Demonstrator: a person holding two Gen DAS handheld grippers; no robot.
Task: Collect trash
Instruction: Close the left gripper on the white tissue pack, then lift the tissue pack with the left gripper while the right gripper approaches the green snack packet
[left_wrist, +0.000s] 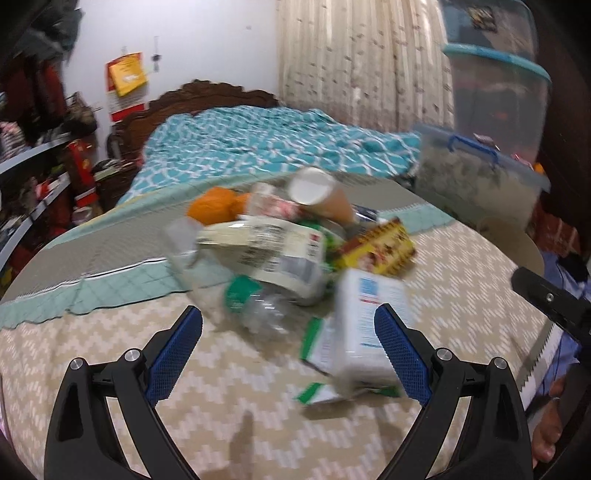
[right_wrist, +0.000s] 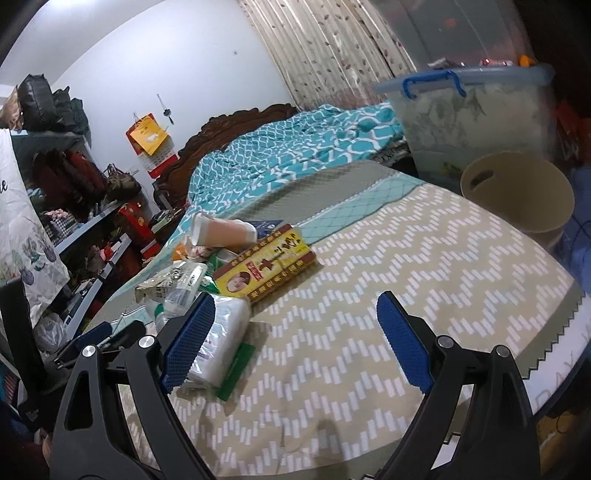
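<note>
A heap of trash lies on the zigzag-patterned bed cover (right_wrist: 388, 258): a clear plastic bottle (left_wrist: 266, 314), a white pack (left_wrist: 365, 325), a yellow-red box (left_wrist: 380, 251), a paper cup (left_wrist: 317, 192) and a crumpled wrapper (left_wrist: 266, 251). My left gripper (left_wrist: 288, 317) is open just in front of the heap, and the bottle and white pack sit between its fingers, blurred. My right gripper (right_wrist: 297, 301) is open over bare cover, with the white pack (right_wrist: 225, 332) beside its left finger. The yellow-red box (right_wrist: 266, 266) lies just beyond. A beige bin (right_wrist: 517, 192) stands at the bed's right edge.
A clear storage box with a blue handle (right_wrist: 465, 122) stands behind the bin. A teal quilt (right_wrist: 295, 147) covers the far half of the bed. Crowded shelves (right_wrist: 74, 221) line the left wall. A person's foot (left_wrist: 550, 424) shows at the lower right.
</note>
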